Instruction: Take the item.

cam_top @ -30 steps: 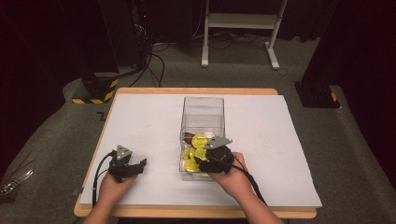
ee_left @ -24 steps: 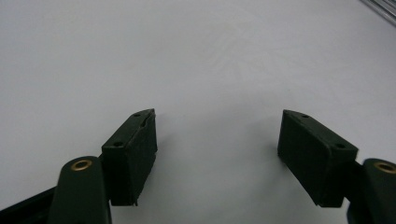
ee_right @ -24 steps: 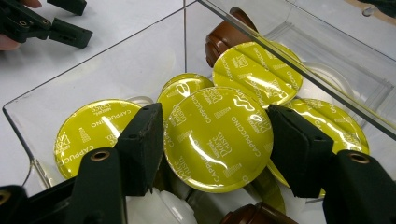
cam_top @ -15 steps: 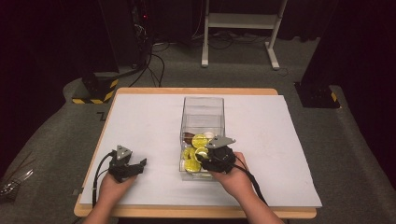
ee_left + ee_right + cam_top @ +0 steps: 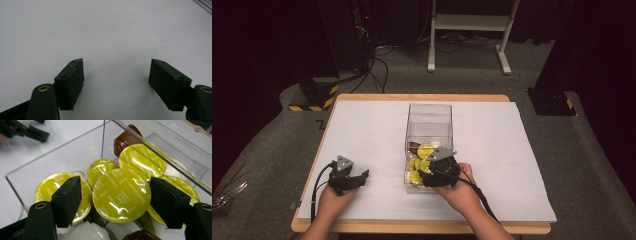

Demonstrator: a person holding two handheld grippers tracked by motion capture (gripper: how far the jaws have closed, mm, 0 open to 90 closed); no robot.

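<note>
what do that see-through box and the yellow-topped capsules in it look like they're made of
Box: probably clear acrylic or similar rigid plastic; the table shows through its straight, glossy walls. Capsules: lids look like shiny yellow foil or film, wrinkled, glinting and printed "cappuccino"; white and brown bodies look like smooth moulded plastic.

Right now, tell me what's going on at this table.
A person works two hand-held grippers. The right gripper reaches into the clear plastic box of coffee capsules; its jaws, which have just been opening, straddle a round yellow-foil capsule without pressing it. The left gripper rests open over the white table sheet, holding nothing.
</note>
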